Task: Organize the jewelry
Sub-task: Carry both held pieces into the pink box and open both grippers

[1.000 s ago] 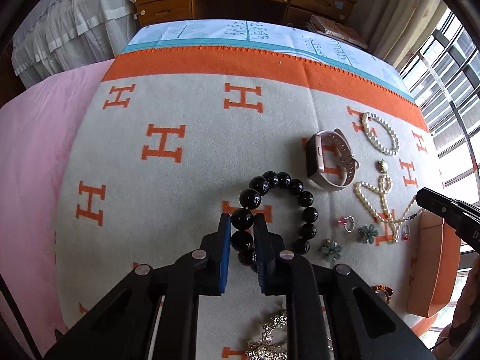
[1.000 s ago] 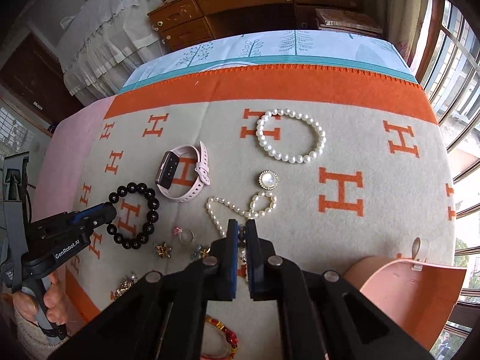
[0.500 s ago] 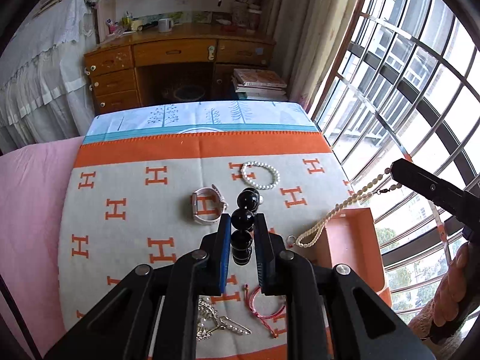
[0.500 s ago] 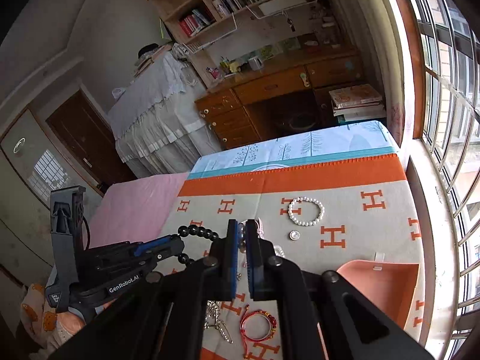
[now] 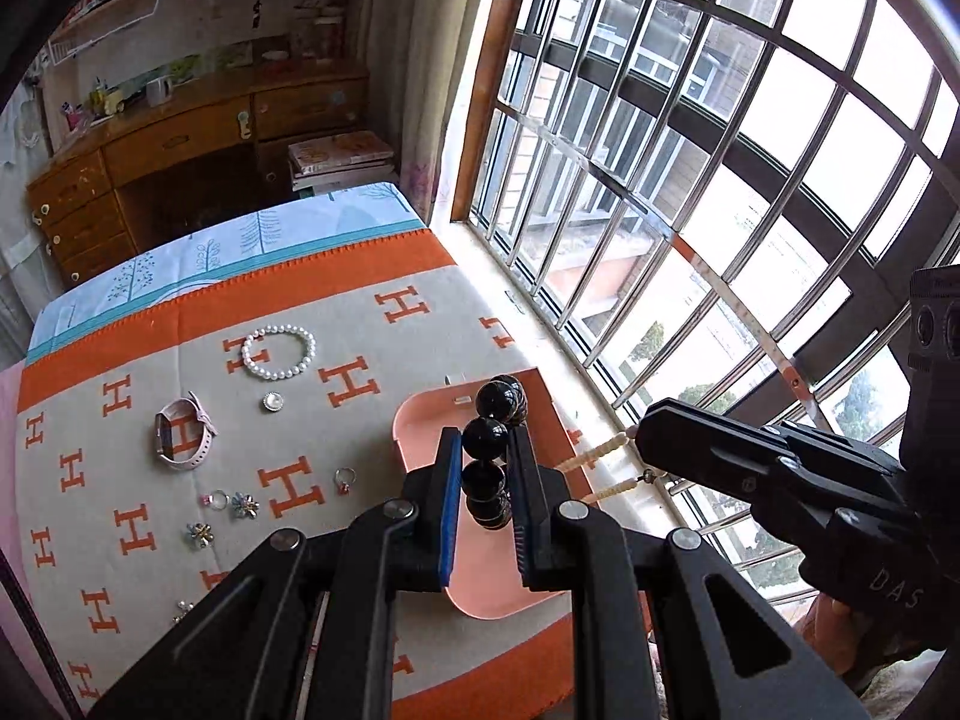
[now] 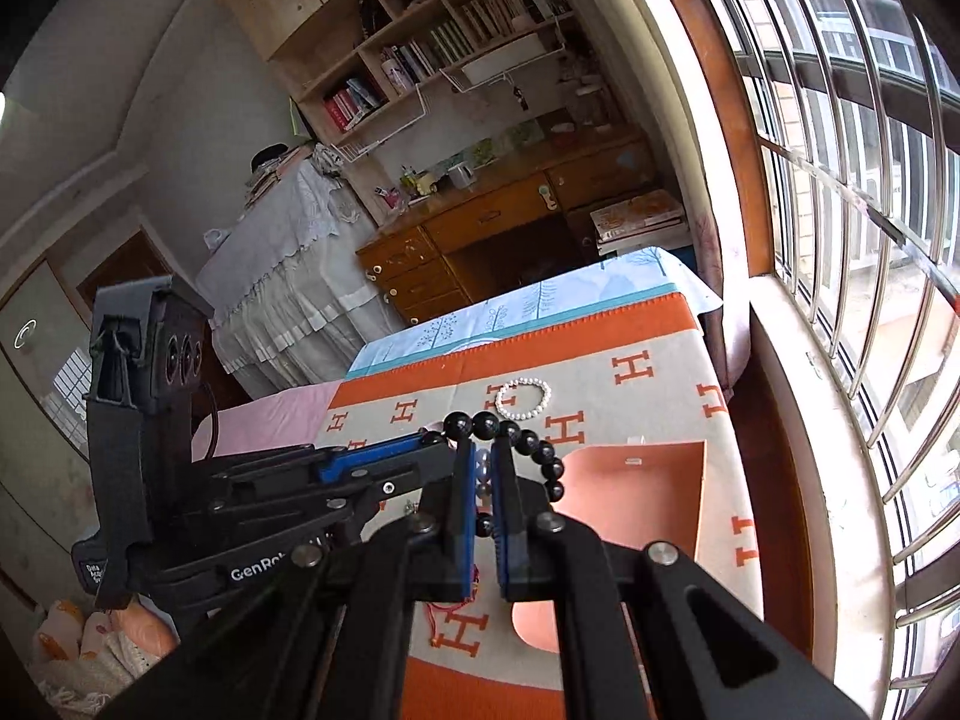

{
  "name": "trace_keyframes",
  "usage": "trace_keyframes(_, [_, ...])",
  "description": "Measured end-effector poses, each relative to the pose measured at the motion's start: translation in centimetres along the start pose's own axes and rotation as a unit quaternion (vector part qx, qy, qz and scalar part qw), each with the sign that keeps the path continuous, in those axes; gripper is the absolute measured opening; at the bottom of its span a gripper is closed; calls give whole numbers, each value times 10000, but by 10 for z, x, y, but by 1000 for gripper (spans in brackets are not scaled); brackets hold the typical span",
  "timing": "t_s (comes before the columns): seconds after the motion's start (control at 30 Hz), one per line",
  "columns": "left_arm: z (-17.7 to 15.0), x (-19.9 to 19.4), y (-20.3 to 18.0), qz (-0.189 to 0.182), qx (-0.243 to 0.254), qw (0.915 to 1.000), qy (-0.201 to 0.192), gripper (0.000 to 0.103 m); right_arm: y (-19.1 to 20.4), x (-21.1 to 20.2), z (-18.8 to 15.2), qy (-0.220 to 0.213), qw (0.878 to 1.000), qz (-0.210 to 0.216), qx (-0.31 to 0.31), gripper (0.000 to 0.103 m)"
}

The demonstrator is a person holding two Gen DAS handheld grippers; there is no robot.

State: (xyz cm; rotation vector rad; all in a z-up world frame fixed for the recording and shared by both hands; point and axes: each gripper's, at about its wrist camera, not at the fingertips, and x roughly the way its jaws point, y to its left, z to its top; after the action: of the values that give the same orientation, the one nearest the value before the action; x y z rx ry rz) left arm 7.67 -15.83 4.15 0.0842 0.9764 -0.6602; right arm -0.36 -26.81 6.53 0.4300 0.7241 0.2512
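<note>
Beads go to the tray
The left gripper (image 5: 486,480) fingers clamp the black bead bracelet (image 5: 495,420); the right gripper (image 6: 485,501) fingers clamp the pearl necklace (image 5: 591,456). Lower both slowly over the pink tray (image 5: 420,426) first.

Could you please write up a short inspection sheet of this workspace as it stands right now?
Surface: blanket with orange H letters, spread over a bed.
Job's things: pink tray at the blanket's window edge; black bead bracelet and pearl necklace are both lifted over it. White pearl bracelet, watch, round brooch, rings and flower pieces lie on the blanket.
Clutter: nothing seen.
Grippers: left gripper shut on the black bead bracelet; right gripper shut on the pearl necklace.
Cables: a thin black cable behind the left gripper's camera.
Surroundings: barred window, wooden desk, bookshelves.
</note>
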Motion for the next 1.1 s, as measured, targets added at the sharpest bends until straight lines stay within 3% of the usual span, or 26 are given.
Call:
trace_keyframes(0.27, [-39, 84, 0, 366, -1, 9977, 565, 13, -43, 32, -45, 504, 9965, -596, 311, 5])
trace_keyframes(0.47, [-66, 104, 10, 535, -61, 9964, 660, 14, -60, 62, -77, 875, 9902, -1030, 360, 5])
trace_keyframes(0.63, [-80, 93, 9, 424, -36, 9980, 469, 28, -69, 73, -94, 1014, 9853, -1337, 309, 6])
trace_keyframes(0.7, [-82, 85, 6, 328, 14, 9988, 358, 41, -71, 77, -96, 1080, 9840, -1374, 357, 13])
trace_keyframes(0.73, [-83, 81, 4, 461, 51, 9985, 282, 45, -72, 79, -96, 1095, 9837, -1367, 400, 18])
trace_keyframes(0.8, [-83, 72, 3, 943, 131, 9955, 26, 73, -75, 78, -97, 1038, 9830, -1440, 471, 18])
trace_keyframes(0.87, [-84, 63, 6, 1017, 134, 9945, -201, 84, -76, 76, -96, 944, 9829, -1502, 499, 19])
trace_keyframes(1.0, [-82, 56, 12, 887, -37, 9957, -270, 85, -76, 69, -94, 794, 9848, -1431, 589, 31])
trace_keyframes(1.1, [-81, 53, 13, 973, -31, 9947, -334, 85, -73, 67, -93, 722, 9850, -1472, 533, 32])
